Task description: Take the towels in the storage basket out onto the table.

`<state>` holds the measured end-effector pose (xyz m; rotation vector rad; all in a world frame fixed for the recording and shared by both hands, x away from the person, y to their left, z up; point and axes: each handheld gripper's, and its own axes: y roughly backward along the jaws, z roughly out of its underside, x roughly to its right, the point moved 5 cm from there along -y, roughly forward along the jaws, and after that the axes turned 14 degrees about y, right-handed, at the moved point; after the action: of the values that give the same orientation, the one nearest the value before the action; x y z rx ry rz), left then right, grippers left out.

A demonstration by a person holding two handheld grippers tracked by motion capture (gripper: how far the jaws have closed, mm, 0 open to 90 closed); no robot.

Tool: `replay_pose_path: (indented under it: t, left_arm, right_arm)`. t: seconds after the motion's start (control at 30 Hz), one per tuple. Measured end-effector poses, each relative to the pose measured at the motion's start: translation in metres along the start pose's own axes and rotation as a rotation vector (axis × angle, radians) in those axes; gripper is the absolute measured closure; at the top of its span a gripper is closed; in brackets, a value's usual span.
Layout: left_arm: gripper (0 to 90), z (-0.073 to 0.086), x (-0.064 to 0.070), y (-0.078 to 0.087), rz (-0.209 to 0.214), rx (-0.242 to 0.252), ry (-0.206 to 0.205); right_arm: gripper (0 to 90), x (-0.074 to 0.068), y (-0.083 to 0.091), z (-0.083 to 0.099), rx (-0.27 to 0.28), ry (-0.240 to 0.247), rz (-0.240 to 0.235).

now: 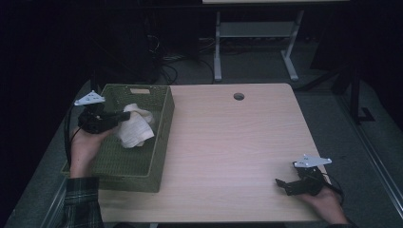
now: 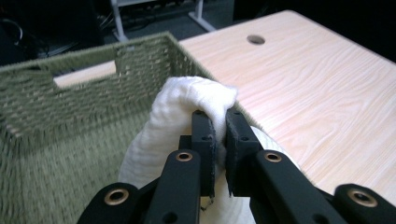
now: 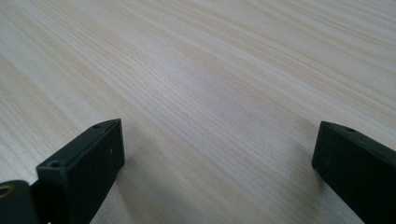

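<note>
white cloth (image 2: 184, 105) in clamped left gripper (image 2: 219, 140) jaws over green basket (image 1: 159, 137); right gripper (image 3: 217, 154) jaws apart above pale wooden table (image 1: 237, 142), dark room

White cloth (image 1: 135, 128) crumpled, pinched in your left tongs (image 2: 219, 140), hanging over green woven basket (image 1: 119, 166), near its right wall.

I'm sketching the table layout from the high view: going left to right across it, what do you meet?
Left tongs shut on the white cloth over the green woven basket → bare wooden table with its round cable hole → right tongs, open, at the near right corner.
</note>
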<state>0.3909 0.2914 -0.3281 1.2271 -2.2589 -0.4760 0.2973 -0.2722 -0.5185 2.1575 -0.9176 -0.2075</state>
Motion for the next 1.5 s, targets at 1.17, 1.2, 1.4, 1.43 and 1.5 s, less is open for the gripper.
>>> replay_pose_path:
  t: [1.17, 1.2, 1.4, 1.43, 1.5]
  left_arm:
    - [83.7, -0.084, 0.086, 0.016, 0.211, 0.146, -0.063]
    - [83.7, -0.085, 0.089, 0.015, 0.218, 0.148, -0.061]
    - [83.7, -0.088, 0.105, 0.006, 0.261, 0.15, -0.065]
    - [83.7, -0.088, 0.109, 0.004, 0.267, 0.148, -0.069]
    - [83.7, -0.087, 0.114, 0.0, 0.282, 0.145, -0.068]
  right_arm:
    - [2.0, 0.0, 0.0, 0.0, 0.0, 0.001, 0.0]
    - [2.0, 0.0, 0.0, 0.0, 0.0, 0.001, 0.0]
    - [2.0, 0.0, 0.0, 0.0, 0.0, 0.0, 0.0]
    - [2.0, 0.0, 0.0, 0.0, 0.0, 0.0, 0.0]
    - [2.0, 0.0, 0.0, 0.0, 0.0, 0.0, 0.0]
